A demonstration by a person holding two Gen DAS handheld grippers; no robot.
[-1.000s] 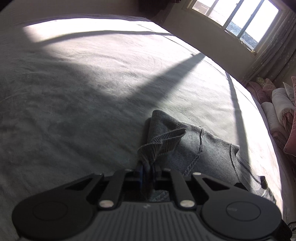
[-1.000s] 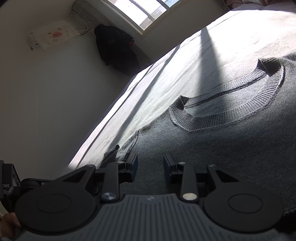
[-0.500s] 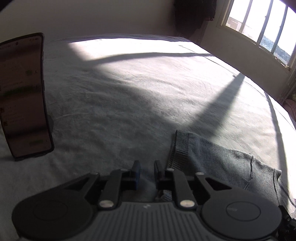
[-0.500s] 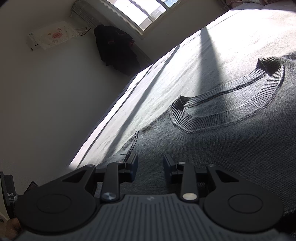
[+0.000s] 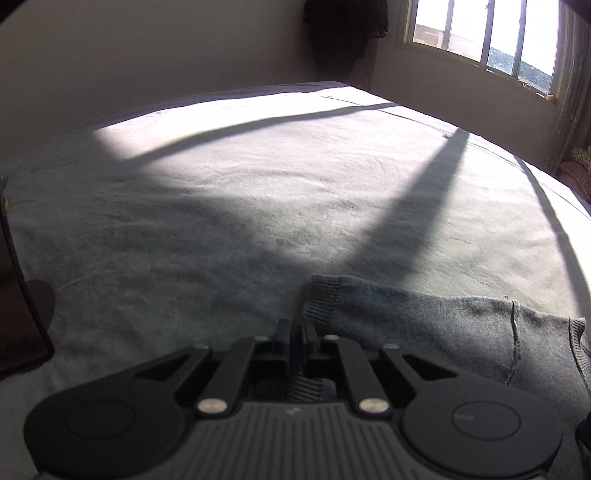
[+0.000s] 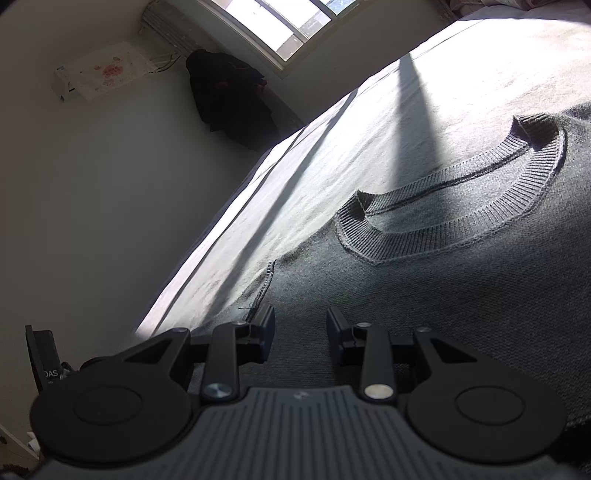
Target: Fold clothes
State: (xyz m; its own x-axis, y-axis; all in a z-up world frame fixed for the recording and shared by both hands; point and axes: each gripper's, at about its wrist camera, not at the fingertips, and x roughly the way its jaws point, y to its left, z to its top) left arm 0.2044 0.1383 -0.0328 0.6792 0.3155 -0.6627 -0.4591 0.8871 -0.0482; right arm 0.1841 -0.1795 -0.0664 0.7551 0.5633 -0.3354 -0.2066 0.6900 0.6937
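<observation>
A grey knit sweater (image 6: 443,314) lies flat on the bed, its ribbed collar (image 6: 461,210) facing up. In the left wrist view its sleeve (image 5: 424,325) stretches out flat to the right and ends in a ribbed cuff (image 5: 323,295). My left gripper (image 5: 295,332) sits low at the cuff's near corner. Its jaws are opening, with a narrow gap, and ribbed knit shows under them but none is pinched. My right gripper (image 6: 301,328) is open over the sweater's shoulder, next to the sleeve seam (image 6: 264,291), with nothing between its fingers.
The pale bedspread (image 5: 258,184) carries bright sun patches and long shadows. A dark upright phone-like slab (image 5: 14,302) stands at the left edge. Windows (image 5: 480,33), dark hanging clothes (image 6: 229,96) and a wall air conditioner (image 6: 99,70) lie beyond the bed. Pillows (image 5: 580,166) are at the far right.
My left gripper let go of the lifted cuff, and the sleeve now lies flat on the bed. The left hand swung and moved. The right gripper stayed still.
</observation>
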